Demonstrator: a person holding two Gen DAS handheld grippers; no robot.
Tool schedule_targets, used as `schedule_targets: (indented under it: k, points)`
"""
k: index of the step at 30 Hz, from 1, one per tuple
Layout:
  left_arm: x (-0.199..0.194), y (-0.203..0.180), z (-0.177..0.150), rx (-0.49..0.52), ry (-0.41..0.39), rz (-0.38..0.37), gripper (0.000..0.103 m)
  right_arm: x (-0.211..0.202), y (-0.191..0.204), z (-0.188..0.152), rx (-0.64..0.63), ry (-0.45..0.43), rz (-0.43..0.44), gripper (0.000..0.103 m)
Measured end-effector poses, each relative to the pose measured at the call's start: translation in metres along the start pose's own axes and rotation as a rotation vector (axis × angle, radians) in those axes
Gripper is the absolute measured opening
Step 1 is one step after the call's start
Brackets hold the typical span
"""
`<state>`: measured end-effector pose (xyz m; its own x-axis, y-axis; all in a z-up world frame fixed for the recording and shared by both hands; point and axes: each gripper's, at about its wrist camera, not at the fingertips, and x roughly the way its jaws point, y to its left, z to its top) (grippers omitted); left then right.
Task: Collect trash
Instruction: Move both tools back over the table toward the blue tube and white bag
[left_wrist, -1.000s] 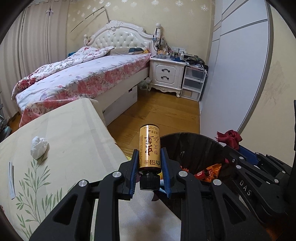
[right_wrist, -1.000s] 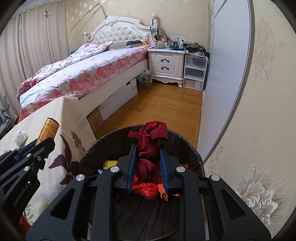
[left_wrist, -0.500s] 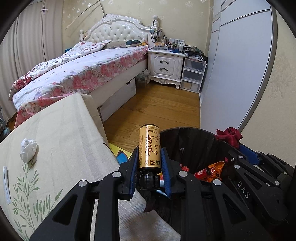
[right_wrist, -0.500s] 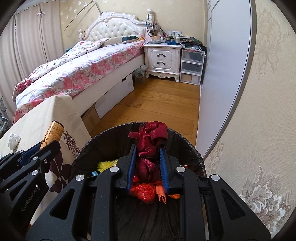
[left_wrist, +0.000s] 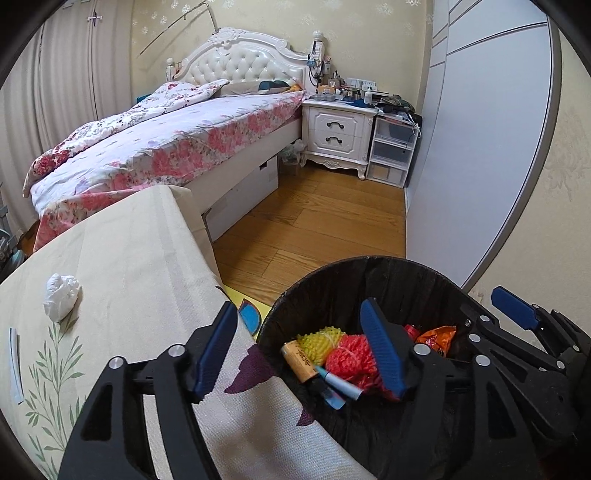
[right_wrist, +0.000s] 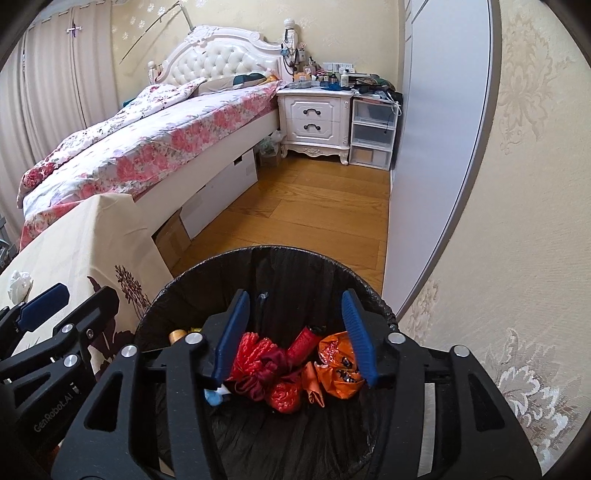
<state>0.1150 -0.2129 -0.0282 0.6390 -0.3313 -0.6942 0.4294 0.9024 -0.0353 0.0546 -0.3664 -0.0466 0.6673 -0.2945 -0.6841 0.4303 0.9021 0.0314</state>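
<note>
Trash (left_wrist: 347, 354) in black-lined bin (left_wrist: 406, 269): red, yellow, orange.

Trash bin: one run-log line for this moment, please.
left gripper opening, empty | right gripper opening, empty | bottle in trash bin | tissue on table

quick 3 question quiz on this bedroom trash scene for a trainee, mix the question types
1. True or false: the gold bottle lies inside the black bin.
2. Which trash is left on the cloth-covered table? A) crumpled white tissue B) orange wrapper C) red net
3. Fill in: the left gripper holds ____ between its opening jaws.

Key: 1 true; 2 A; 3 nothing
</note>
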Motion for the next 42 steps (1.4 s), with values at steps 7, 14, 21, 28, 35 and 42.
schedule_targets:
  k: [7,14,21,28,35,42]
  points:
    - [-0.007,0.01,0.001,-0.016,-0.015,0.035,0.074,-0.003,0.0,0.003,0.009,-0.007,-0.01,0.07]
    - [-0.023,0.033,-0.008,-0.064,-0.014,0.063,0.074,-0.008,0.011,0.004,-0.008,0.003,0.01,0.079]
    - [-0.042,0.064,-0.022,-0.109,-0.008,0.119,0.074,-0.018,0.044,0.0,-0.062,0.012,0.078,0.08]
    - [-0.062,0.105,-0.04,-0.159,-0.002,0.217,0.077,-0.027,0.09,-0.01,-0.142,0.03,0.165,0.083]
    - [-0.083,0.152,-0.058,-0.228,0.006,0.311,0.078,-0.039,0.141,-0.022,-0.233,0.047,0.255,0.09]
    - [-0.096,0.205,-0.08,-0.315,0.042,0.41,0.079,-0.043,0.195,-0.035,-0.362,0.08,0.294,0.09]
